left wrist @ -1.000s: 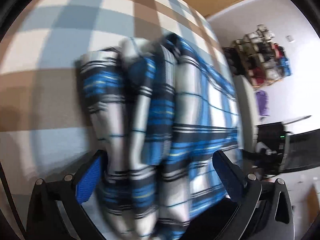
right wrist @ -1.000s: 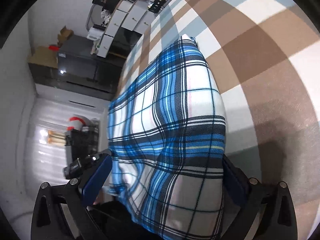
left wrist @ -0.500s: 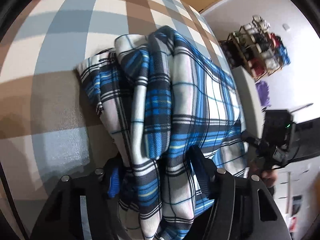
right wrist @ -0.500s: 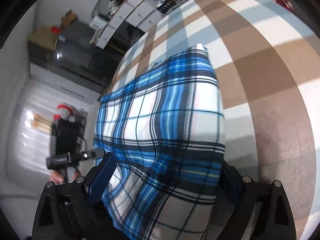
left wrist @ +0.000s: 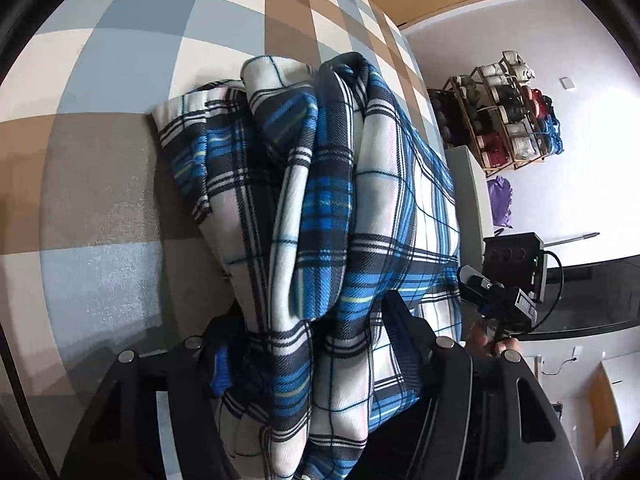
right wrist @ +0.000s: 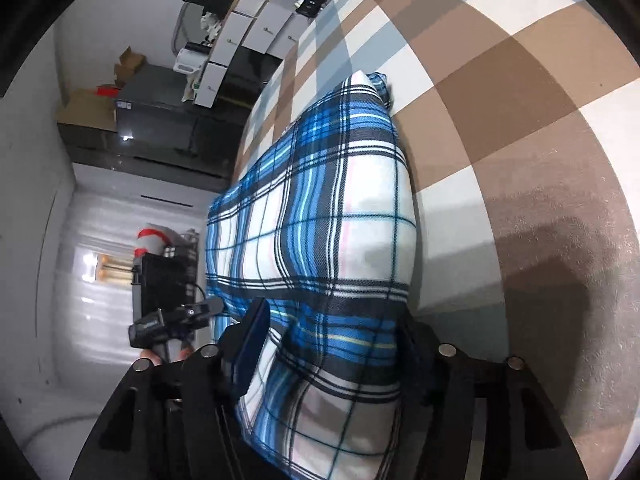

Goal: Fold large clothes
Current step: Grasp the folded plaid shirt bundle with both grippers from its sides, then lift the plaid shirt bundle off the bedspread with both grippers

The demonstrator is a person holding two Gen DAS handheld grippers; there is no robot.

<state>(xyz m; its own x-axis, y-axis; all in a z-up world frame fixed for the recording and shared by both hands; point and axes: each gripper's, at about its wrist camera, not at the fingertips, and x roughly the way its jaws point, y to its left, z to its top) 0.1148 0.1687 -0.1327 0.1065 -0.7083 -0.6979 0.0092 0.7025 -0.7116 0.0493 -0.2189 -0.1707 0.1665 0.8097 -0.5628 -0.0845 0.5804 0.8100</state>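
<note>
A blue, white and black plaid garment (left wrist: 320,208) lies bunched and folded on a checked brown, blue and white cloth surface (left wrist: 120,60). My left gripper (left wrist: 316,340) is shut on the garment's thick near folds, which spill between its jaws. In the right wrist view the same garment (right wrist: 320,220) lies smoother, and my right gripper (right wrist: 332,340) is shut on its near edge. The right gripper (left wrist: 496,300) also shows in the left wrist view, and the left gripper (right wrist: 172,324) in the right wrist view.
The checked surface (right wrist: 500,80) extends past the garment. A rack of shoes (left wrist: 508,112) stands by the white wall. White drawers (right wrist: 248,32), a dark cabinet (right wrist: 168,120) and cardboard boxes (right wrist: 92,104) stand beyond the surface's edge.
Both grippers were open around the garment and have closed on it. The left closed first and bunched the folds; the right closed in the last half second.
</note>
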